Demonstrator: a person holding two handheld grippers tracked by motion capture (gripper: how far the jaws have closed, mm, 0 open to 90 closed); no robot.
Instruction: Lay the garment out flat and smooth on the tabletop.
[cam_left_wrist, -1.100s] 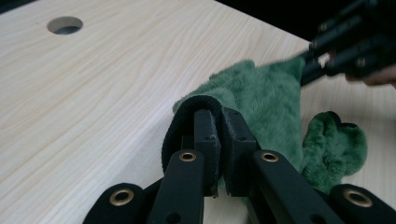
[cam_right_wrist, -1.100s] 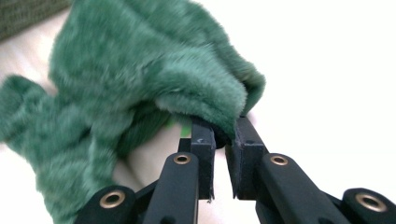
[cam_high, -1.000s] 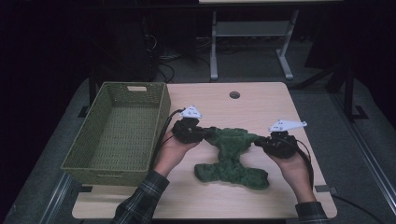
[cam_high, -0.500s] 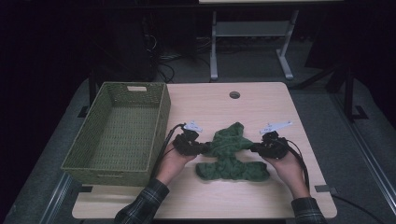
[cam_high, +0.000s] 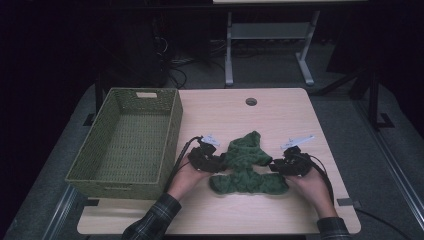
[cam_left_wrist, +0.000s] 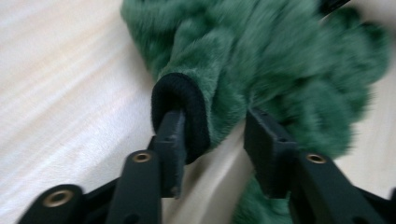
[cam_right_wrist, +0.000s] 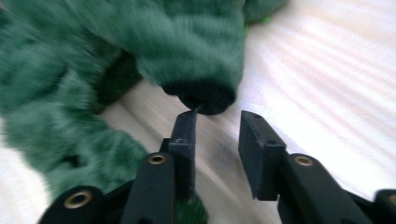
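On the table (cam_high: 280, 120), a fuzzy green garment (cam_high: 246, 165) lies crumpled between the two hands, at about 3 o'clock from the woven basket (cam_high: 125, 140). The left hand-held gripper (cam_left_wrist: 212, 135) has just been opening: its jaws stand apart, a black-edged cuff (cam_left_wrist: 180, 112) draped over the left jaw, the pads not pressing. The right hand-held gripper (cam_right_wrist: 217, 135) has likewise just been opening; its jaws are parted, with the other dark cuff (cam_right_wrist: 201, 98) at 12 o'clock just off the left jaw's tip, unclamped.
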